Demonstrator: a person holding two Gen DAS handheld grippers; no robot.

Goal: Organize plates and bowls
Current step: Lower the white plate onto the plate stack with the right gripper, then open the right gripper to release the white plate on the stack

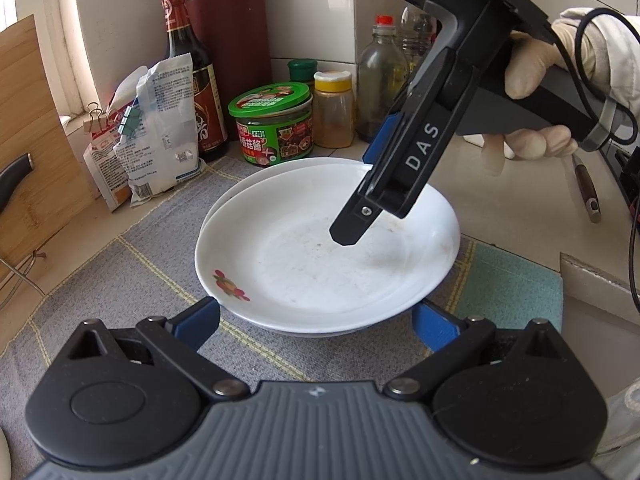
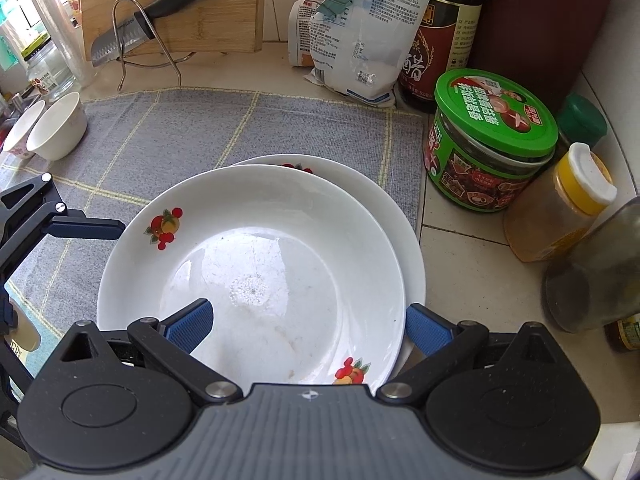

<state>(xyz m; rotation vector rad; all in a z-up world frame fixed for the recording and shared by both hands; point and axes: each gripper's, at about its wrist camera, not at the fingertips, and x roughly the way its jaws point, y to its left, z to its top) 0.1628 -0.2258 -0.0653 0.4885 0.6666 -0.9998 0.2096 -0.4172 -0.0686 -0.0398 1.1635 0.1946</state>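
Plates: right gripper (image 2: 308, 324) straddles the upper white fruit-patterned ceramic plate (image 2: 256, 264), jaws spread; left gripper (image 1: 316, 320) also spread; centring it on the lower plate (image 2: 414, 240) looks wise.

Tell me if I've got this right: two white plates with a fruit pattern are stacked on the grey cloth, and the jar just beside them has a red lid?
Almost. The two plates do sit stacked on the grey cloth, but the jar beside them has a green lid, not a red one. The right wrist view shows it most clearly, and the left wrist view agrees.
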